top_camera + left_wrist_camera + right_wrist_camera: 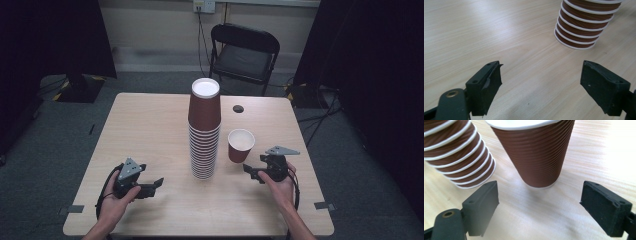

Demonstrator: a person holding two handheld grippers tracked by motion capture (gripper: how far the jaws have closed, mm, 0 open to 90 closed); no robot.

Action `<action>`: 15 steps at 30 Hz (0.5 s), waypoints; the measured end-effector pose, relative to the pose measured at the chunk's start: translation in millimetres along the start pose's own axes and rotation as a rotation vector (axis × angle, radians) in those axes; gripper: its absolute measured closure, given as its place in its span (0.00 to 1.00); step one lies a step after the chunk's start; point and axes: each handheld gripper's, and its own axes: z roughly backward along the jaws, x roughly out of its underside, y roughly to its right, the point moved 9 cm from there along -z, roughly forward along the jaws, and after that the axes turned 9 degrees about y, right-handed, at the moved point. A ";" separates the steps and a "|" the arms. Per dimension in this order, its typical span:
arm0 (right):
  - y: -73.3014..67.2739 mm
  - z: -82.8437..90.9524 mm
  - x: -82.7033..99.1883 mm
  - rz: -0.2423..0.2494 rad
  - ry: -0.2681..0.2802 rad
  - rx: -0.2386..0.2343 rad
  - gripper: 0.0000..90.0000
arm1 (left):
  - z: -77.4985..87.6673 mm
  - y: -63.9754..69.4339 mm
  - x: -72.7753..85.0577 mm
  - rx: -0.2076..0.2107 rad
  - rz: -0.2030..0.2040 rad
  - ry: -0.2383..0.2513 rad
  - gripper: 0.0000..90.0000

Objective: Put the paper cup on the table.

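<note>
Pale wood makes up your table [150, 130], and near its middle stands the stack [204, 131] of brown ribbed paper cups, upside down. Just to its right sits the single cup [240, 145], upright and mouth up, apart from the stack. Your right gripper [255, 172] is just short of that cup with its jaws spread wide and nothing between them; in the right gripper view the cup [531, 152] rises ahead of the pads. Your left gripper [156, 184] rests low left of the stack, jaws also spread and empty. Judge the cup as very light, with thin walls that dent under a hard squeeze, though the ribbing gives grip. Take it across the lower wall, gently.
</note>
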 end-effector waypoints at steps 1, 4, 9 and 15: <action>0.1 2.2 -0.1 0.001 0.002 0.003 0.16 | 0.0 -0.6 0.2 -0.002 0.000 -0.001 0.19; -0.3 10.0 -0.5 -0.013 0.018 -0.005 0.16 | -0.2 -2.6 0.9 -0.010 0.004 -0.006 0.19; 1.0 21.5 1.3 -0.035 0.026 -0.001 0.15 | 0.2 -3.6 0.8 -0.013 0.006 -0.004 0.19; 0.4 39.8 -0.9 -0.040 0.043 0.007 0.16 | 1.5 -5.1 1.6 -0.017 0.008 -0.006 0.19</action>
